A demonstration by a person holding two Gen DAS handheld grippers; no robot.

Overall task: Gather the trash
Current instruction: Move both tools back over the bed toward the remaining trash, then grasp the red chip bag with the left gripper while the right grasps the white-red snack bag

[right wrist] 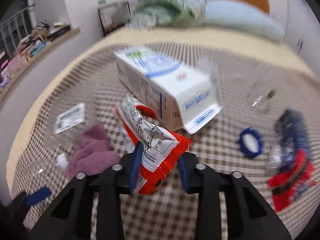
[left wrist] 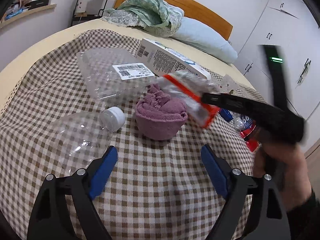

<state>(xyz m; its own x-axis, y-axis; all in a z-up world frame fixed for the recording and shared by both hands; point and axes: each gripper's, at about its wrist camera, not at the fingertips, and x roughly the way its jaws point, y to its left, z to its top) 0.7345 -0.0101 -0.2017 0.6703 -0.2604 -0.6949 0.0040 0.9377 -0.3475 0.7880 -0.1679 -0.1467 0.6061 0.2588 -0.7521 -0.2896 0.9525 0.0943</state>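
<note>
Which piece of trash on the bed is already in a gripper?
The orange-and-white snack wrapper, pinched in the right gripper. The clear bottle, clamshell tray and white carton lie loose.

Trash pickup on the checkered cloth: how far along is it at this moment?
Nothing looks collected yet; no bin shows. In hand: the right tongs are shut on the orange-and-white snack wrapper. The left tongs are open and empty. Left: clear bottle, plastic tray, white carton, blue cap.

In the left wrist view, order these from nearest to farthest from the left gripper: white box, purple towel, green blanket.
From the left gripper:
1. Purple towel, just ahead, centre.
2. White box, behind the towel.
3. Green blanket, far end, by the headboard.
</note>
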